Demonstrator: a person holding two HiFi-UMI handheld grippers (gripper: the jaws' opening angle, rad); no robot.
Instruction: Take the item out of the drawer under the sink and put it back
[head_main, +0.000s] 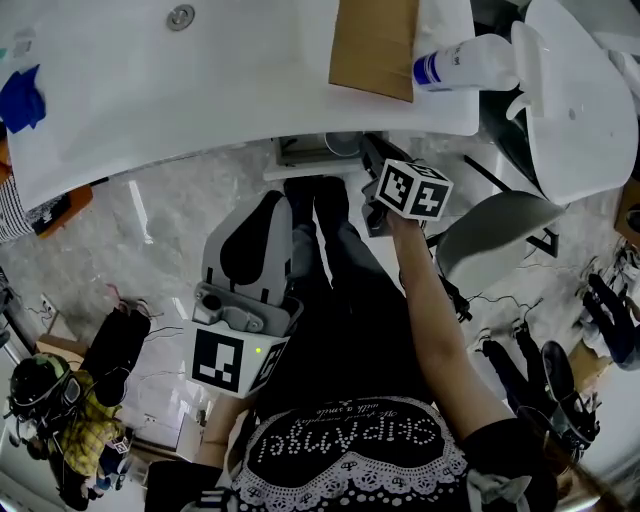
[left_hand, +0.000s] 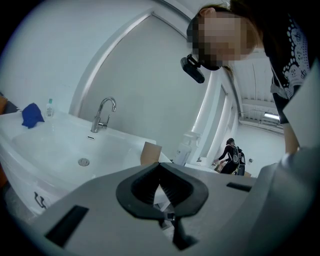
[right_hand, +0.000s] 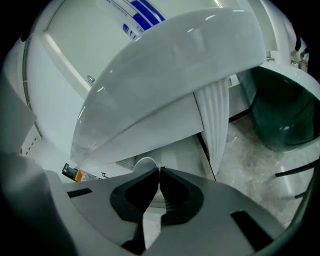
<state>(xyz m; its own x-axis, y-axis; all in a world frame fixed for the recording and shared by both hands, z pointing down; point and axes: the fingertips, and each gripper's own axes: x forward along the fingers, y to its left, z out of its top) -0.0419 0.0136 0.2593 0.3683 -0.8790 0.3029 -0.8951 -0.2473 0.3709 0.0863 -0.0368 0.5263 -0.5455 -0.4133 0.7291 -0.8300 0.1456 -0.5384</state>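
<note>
The drawer (head_main: 318, 150) under the white sink (head_main: 150, 90) stands a little way out. In the right gripper view a white round item (right_hand: 146, 164) lies inside it, just beyond the jaw tips and partly hidden by them. My right gripper (head_main: 372, 162) (right_hand: 159, 171) reaches to the drawer's front, shut with nothing between its pads. My left gripper (head_main: 272, 205) (left_hand: 160, 174) hangs lower by the person's legs, away from the drawer, pointing up over the sink basin, also shut and empty.
A cardboard piece (head_main: 372, 45) and a white bottle (head_main: 465, 62) lie on the counter's right end. A toilet (head_main: 575, 100) stands right of the sink. A blue cloth (head_main: 20, 98) and faucet (left_hand: 104, 112) are at the sink. Shoes and cables litter the floor.
</note>
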